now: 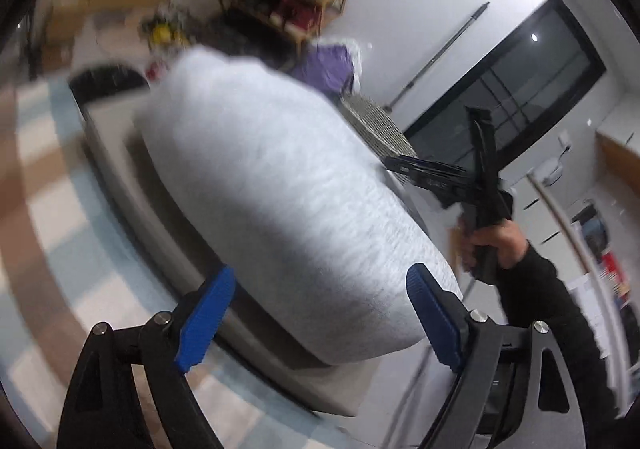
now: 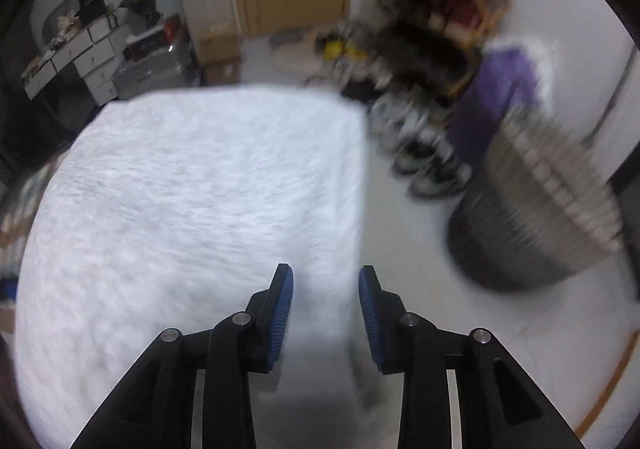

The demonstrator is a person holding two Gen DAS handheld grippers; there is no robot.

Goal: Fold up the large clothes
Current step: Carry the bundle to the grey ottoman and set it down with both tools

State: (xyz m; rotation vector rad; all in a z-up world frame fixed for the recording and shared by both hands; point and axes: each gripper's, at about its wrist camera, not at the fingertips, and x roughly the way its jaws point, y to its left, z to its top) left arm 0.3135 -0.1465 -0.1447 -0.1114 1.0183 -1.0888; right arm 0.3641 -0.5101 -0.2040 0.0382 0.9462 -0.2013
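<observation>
A large pale grey garment (image 1: 288, 185) lies in a thick folded block on a low white surface (image 1: 120, 169). In the right wrist view the same garment (image 2: 192, 201) fills the left and middle, its straight right edge running down toward my fingers. My left gripper (image 1: 320, 319) is open wide, its blue pads standing to either side of the garment's near end without pressing on it. My right gripper (image 2: 326, 313) is open with a narrow gap, hovering over the garment's near right edge, nothing pinched. A hand in a black sleeve (image 1: 500, 245) holds that gripper's handle at the right.
A woven grey basket (image 2: 532, 217) stands on the floor right of the garment. Several shoes (image 2: 424, 165), a purple cloth (image 2: 496, 97) and a crowded wooden shelf rack (image 2: 444, 1) lie beyond it. White drawers (image 2: 80, 57) and boxes stand at back left. A checked rug (image 1: 52, 217) borders the surface.
</observation>
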